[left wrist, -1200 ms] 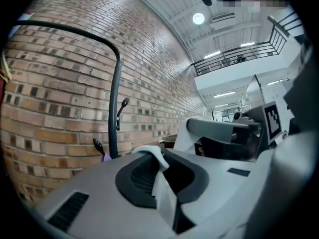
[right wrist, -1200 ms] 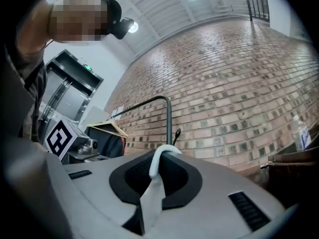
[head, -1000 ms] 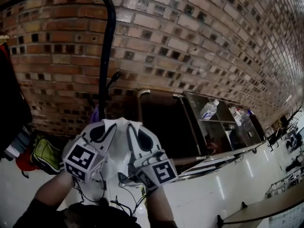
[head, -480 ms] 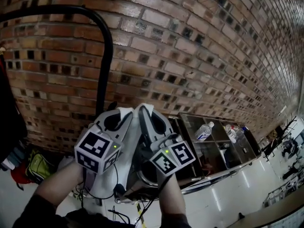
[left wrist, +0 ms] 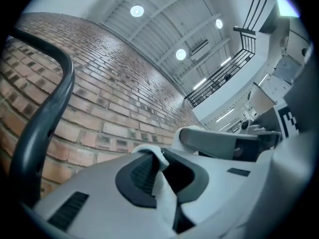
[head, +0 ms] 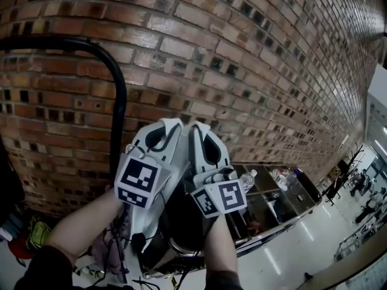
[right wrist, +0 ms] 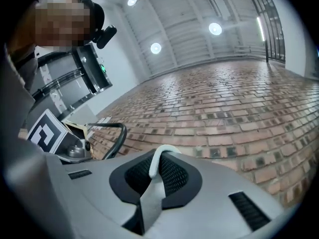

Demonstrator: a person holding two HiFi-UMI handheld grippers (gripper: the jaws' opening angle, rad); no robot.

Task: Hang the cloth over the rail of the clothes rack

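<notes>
Both grippers are raised side by side in front of the brick wall. The left gripper (head: 164,127) is shut on a fold of the white cloth (left wrist: 160,169). My right gripper (head: 203,132) pinches another edge of that cloth (right wrist: 155,179). Some cloth (head: 143,221) hangs below the left gripper. The black rail of the clothes rack (head: 91,47) arcs at the upper left and bends down just left of the left gripper. It also shows in the left gripper view as a thick bar, the rail (left wrist: 47,111), and small in the right gripper view, the rail (right wrist: 118,136).
A brick wall (head: 242,71) fills the background. A metal cart (head: 284,205) with water bottles (head: 247,180) stands lower right. Bags (head: 31,233) lie on the floor at lower left, with cables (head: 109,246) under my arms.
Both grippers have risen with the cloth, from low near the floor to the height of the rail's bend. The view has tilted up along the wall.
</notes>
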